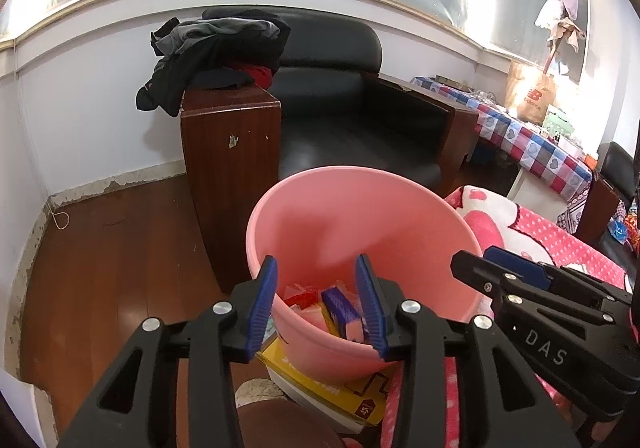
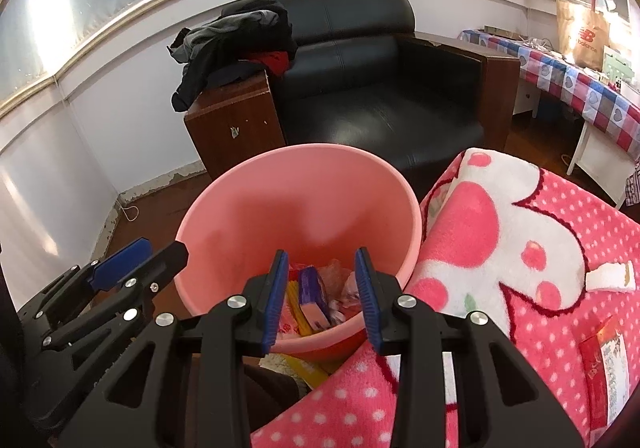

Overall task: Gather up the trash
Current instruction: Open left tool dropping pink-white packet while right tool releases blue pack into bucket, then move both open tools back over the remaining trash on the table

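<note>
- A black leather armchair (image 2: 360, 88) with brown wooden sides stands against the white wall; a heap of dark clothes (image 2: 232, 44) lies on its left armrest.
- A pink blanket (image 2: 520, 248) with white dots and a cartoon figure covers the surface at the right, just beside the bin.
- A pink plastic bin (image 2: 296, 204) stands in the middle, in front of the armchair. It rests on a yellow box (image 1: 340, 388).
- Inside the bin, at the bottom, lies the trash (image 2: 320, 296): a purple packet, red and yellow wrappers and some clear plastic.
- The left gripper (image 1: 316, 300) hovers over the near rim of the bin. Its blue pads stand apart and nothing is between them.
- The right gripper (image 2: 322, 296) hangs over the bin too, close beside the left one. Its jaws are partly apart and they hold nothing.
- A white wrapper (image 2: 612, 276) and a red packet (image 2: 604, 368) lie on the blanket, at the right, apart from the bin.
</note>
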### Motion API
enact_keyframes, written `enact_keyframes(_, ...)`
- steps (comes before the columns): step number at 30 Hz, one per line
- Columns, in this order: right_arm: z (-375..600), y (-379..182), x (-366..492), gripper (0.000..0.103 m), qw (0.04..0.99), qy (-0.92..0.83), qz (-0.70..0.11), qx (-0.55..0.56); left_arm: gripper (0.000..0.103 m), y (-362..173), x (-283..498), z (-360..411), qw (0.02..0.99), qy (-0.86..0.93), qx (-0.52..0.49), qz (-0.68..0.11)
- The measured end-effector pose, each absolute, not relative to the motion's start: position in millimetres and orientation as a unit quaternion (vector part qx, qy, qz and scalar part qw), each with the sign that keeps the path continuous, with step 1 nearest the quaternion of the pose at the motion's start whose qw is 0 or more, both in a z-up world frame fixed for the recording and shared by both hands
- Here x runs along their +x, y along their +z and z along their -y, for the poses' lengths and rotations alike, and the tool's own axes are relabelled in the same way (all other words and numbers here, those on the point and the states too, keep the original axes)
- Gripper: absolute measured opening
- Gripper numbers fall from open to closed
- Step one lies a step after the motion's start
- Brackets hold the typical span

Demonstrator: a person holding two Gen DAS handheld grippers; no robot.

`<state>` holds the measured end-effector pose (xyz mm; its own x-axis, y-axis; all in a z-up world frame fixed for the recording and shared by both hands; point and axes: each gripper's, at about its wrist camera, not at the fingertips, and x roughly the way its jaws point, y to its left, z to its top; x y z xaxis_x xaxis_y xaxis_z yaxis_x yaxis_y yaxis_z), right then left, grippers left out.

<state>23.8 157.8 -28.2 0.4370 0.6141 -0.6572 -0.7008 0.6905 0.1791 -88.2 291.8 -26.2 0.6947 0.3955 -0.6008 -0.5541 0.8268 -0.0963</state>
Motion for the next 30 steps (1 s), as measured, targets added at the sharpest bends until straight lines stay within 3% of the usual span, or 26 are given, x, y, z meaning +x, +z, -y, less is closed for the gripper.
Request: enact_keyframes(30,-28.1,-21.4,0.5,0.035,0.866,0.339,-0.367,-0.024,0.050,-3.2,-98.6,-217.5,0.933,0.185,-0.118,-0.286)
